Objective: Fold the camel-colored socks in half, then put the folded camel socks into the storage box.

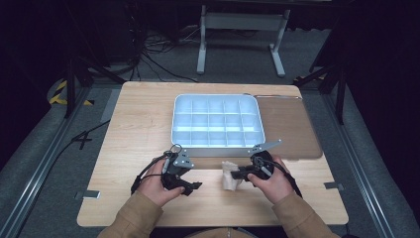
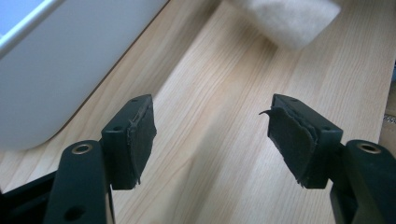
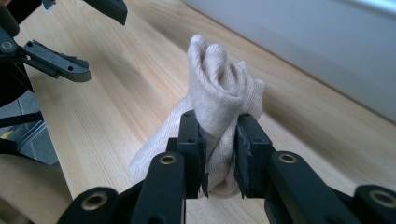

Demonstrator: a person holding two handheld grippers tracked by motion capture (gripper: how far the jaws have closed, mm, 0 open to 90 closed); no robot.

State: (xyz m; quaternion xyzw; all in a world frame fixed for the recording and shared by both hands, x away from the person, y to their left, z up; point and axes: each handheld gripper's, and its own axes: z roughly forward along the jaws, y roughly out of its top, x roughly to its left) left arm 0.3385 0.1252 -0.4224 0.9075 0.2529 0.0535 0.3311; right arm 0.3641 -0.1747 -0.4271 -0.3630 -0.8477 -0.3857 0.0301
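right gripper [image 3: 218,154]: I have it clamped on the rolled sock [image 3: 219,100], roll pointing to 12 o'clock | left gripper [image 2: 212,140]: jaws wide, empty | sock [image 1: 229,176] lies at its 3 o'clock | tray [image 1: 218,144] at 12 o'clock of both

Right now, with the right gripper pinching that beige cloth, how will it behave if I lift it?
Probably floppy: the cloth bunches into soft folds above the right gripper, so loose ends should droop. Likely light, being thin knit fabric. It seems unlikely to slip, since the jaws squeeze it tightly. The left gripper is open beside it.
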